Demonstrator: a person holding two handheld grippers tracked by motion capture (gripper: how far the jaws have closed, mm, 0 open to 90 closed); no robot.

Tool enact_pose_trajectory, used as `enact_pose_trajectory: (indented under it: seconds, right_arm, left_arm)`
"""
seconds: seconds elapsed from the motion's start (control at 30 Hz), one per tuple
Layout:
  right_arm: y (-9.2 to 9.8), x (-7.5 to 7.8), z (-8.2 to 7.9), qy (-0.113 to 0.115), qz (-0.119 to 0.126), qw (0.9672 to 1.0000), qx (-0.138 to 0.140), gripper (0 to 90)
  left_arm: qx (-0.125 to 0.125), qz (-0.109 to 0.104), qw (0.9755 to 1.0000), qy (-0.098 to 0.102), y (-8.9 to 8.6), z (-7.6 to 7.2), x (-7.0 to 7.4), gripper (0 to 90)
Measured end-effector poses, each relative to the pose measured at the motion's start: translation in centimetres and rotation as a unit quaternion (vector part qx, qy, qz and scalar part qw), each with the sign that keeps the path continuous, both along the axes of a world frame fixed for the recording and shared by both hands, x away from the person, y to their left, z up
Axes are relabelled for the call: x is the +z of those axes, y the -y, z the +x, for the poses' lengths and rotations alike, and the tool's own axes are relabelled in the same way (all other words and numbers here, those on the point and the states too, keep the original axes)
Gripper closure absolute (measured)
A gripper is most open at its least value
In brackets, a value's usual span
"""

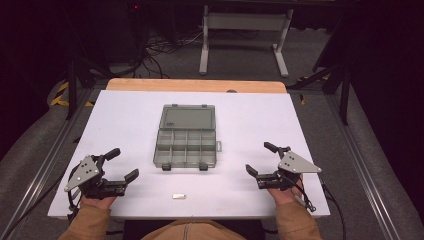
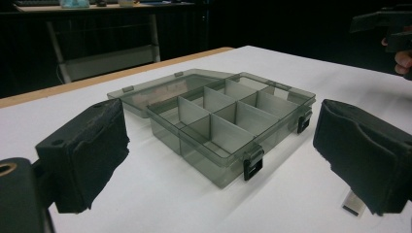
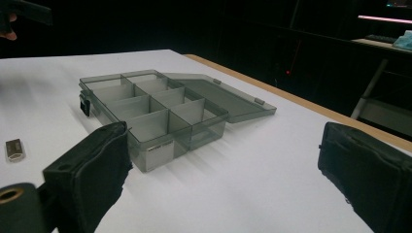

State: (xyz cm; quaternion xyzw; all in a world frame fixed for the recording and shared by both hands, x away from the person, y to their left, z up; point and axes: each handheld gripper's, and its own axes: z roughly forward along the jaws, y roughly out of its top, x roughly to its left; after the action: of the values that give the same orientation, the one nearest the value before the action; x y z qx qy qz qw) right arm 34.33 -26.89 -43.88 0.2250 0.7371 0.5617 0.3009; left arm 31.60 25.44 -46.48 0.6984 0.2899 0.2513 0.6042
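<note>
A grey see-through compartment box (image 1: pixel 186 142) lies open mid-table, its lid folded back flat on the far side; its several compartments look empty (image 2: pixel 221 121) (image 3: pixel 150 109). A small silvery metal piece (image 1: pixel 179 196) lies near the front edge, between the hands (image 3: pixel 13 148) (image 2: pixel 353 203). My left gripper (image 1: pixel 123 164) rests at the front left, open, nothing between its jaws. My right gripper (image 1: pixel 260 158) rests at the front right, likewise open and empty. Both point toward the box, well short of it.
The white tabletop (image 1: pixel 125 115) has a wooden strip (image 1: pixel 195 85) along its far edge. Beyond it stand a table frame (image 1: pixel 245 35) and cables on the floor. Metal rails (image 1: pixel 360 165) run along both sides.
</note>
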Motion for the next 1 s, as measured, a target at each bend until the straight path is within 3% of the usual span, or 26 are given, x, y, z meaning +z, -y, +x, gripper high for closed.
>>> enact_pose_trajectory:
  seconds: [0.23,0.7,1.0]
  right_arm:
    - [0.1,-0.1,-0.1,-0.001,0.017,0.9999,0.000,6.2]
    - [0.0,-0.3,0.0,-0.004,0.015,0.9999,0.000,6.3]
    - [-0.1,-0.3,0.1,-0.006,0.016,0.9999,0.001,6.5]
  left_arm:
    - [-0.003,0.008,1.0000,-0.003,0.2,0.2,0.0,5.7]
    - [-0.011,0.014,0.9998,-0.010,0.4,0.2,0.5,6.1]
    - [-0.037,0.019,0.9990,-0.012,1.4,0.7,1.8,6.1]
